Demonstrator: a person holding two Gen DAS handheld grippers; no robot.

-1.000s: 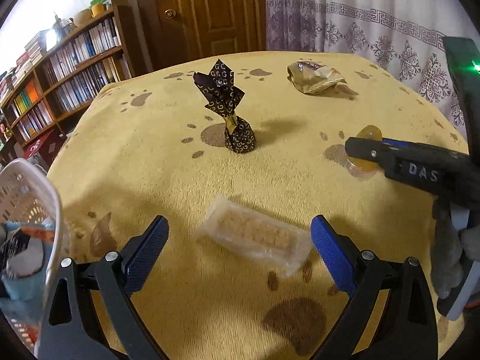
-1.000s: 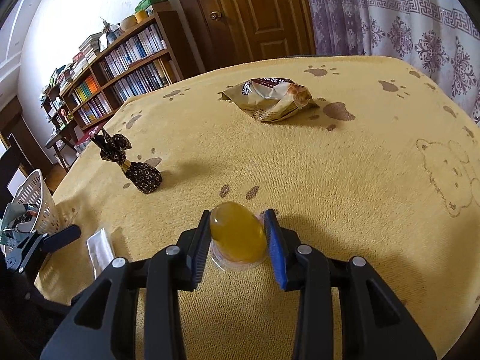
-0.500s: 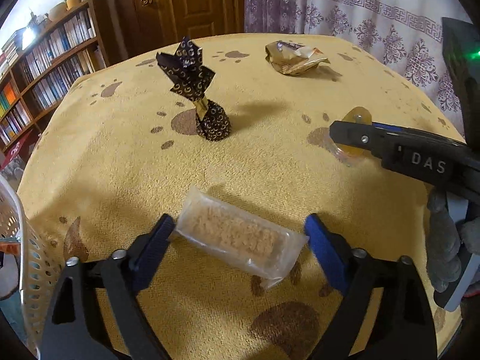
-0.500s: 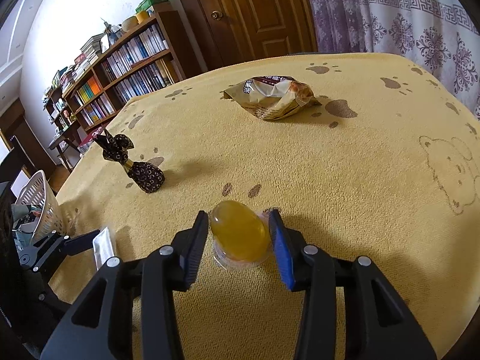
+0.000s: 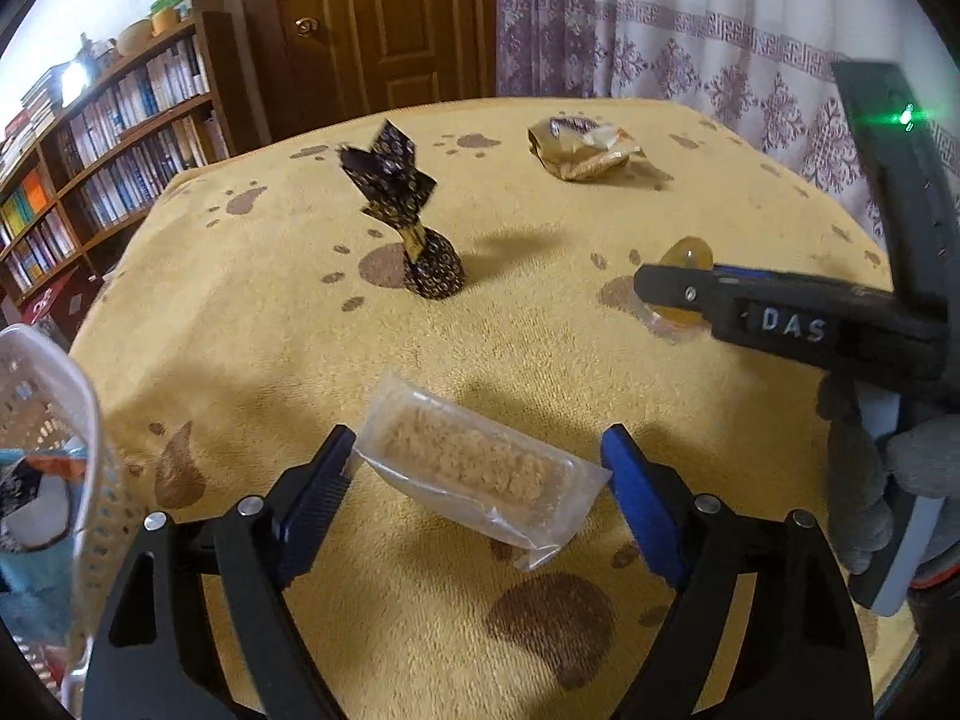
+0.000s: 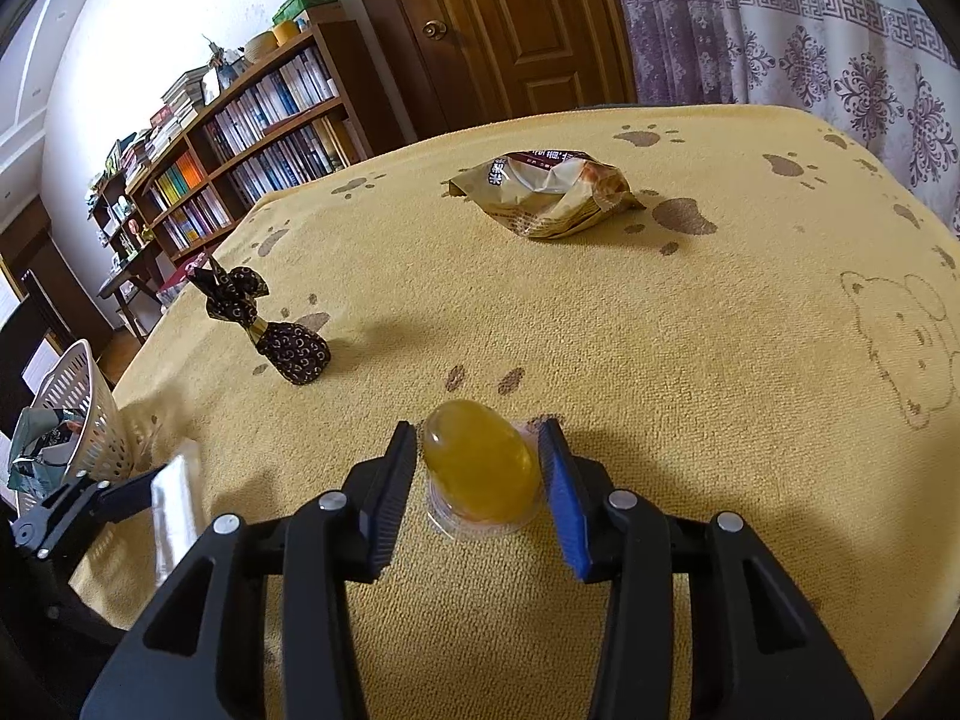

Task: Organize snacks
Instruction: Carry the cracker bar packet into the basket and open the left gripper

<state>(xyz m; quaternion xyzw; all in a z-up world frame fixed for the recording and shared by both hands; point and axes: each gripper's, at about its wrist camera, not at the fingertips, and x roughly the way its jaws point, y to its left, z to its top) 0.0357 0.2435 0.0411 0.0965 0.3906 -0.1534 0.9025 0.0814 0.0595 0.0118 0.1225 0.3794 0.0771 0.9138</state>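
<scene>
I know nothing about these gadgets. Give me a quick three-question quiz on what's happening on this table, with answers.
1. True or false: the left gripper has the cracker pack between its open fingers.
2. What sits between the right gripper's fingers? A) jelly cup B) tan bag C) dark wrapped candy
3. Fill in: the white basket stands at the table's ____ edge.

Key: 1 true; 2 A; 3 left.
</scene>
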